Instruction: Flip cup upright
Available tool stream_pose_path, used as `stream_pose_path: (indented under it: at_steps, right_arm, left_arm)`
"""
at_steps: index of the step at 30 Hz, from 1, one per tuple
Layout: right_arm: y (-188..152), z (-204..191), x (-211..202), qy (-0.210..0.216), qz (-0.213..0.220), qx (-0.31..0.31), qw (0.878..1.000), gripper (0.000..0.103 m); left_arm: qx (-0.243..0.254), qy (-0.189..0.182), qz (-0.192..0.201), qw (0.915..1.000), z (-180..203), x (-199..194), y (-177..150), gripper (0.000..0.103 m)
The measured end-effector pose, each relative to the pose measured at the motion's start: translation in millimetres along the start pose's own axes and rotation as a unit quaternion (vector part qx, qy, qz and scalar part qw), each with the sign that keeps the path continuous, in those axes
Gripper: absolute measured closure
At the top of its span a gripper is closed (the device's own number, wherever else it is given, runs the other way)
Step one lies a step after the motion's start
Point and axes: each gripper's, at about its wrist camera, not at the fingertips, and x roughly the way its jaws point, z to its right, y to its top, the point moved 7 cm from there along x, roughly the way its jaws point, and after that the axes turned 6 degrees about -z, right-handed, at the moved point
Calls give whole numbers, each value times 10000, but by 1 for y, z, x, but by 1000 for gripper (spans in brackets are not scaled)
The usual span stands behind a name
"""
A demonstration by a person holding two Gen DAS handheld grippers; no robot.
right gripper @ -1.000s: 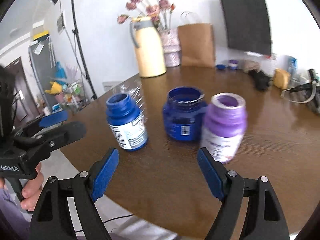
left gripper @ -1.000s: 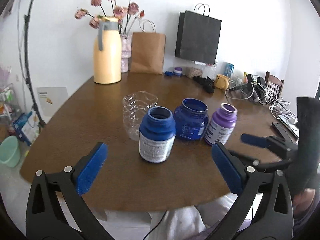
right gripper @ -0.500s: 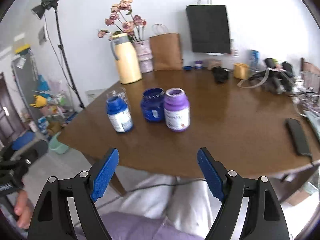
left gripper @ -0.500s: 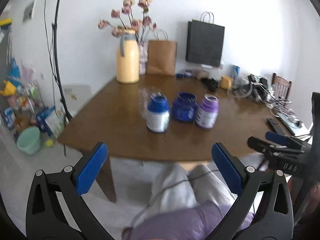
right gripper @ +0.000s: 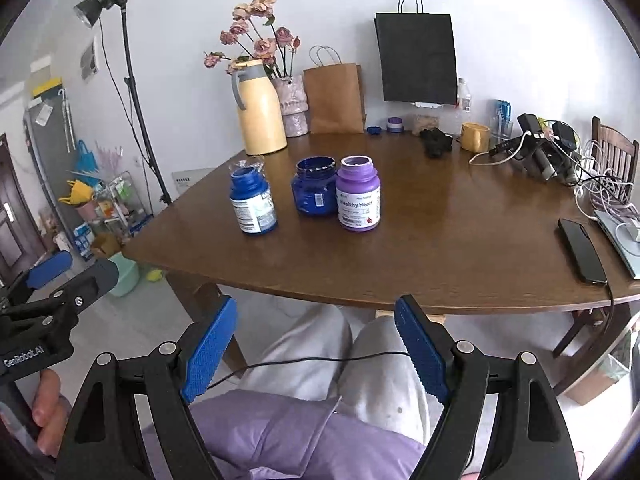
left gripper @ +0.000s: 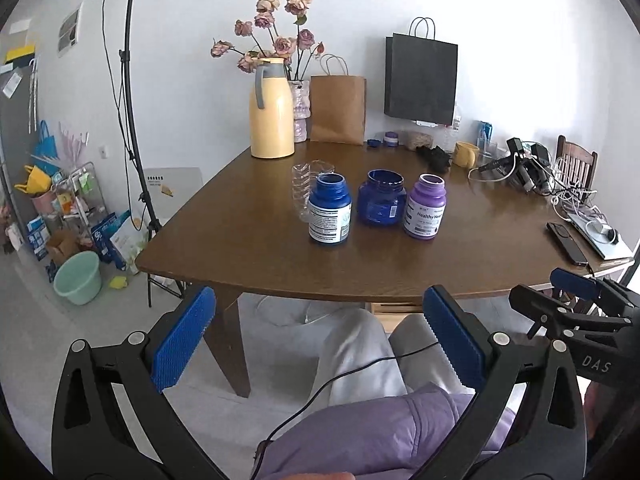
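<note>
A clear plastic cup [left gripper: 303,186] stands mouth up on the brown table [left gripper: 240,240], just behind a blue bottle [left gripper: 329,211]; the right wrist view shows only its rim [right gripper: 248,163] above that bottle [right gripper: 253,203]. A dark blue jar [left gripper: 381,199] and a purple bottle [left gripper: 425,208] stand to the right, both lidless. My left gripper [left gripper: 317,312] is open and holds nothing, well back from the table over a person's lap. My right gripper [right gripper: 315,316] is likewise open and holds nothing off the table's near edge.
A yellow jug [left gripper: 271,116], a vase of flowers, a brown bag [left gripper: 338,110] and a black bag stand at the back. A phone [right gripper: 582,250], a laptop and tangled cables [right gripper: 600,188] lie on the right. A light stand [left gripper: 136,148] and a green basin [left gripper: 78,278] are left of the table.
Both grippers have pulled back and away from the table, from close beside the bottles to over the person's lap. The cup and bottles have stayed where they were.
</note>
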Motion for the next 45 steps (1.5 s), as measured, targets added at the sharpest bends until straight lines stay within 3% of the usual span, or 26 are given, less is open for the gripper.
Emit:
stream_pose_path:
  at_steps: [45]
  right_arm:
    - [-3, 5, 3, -47, 12, 50, 10000, 19]
  left_arm:
    - [123, -31, 41, 9999, 3, -1, -1, 0]
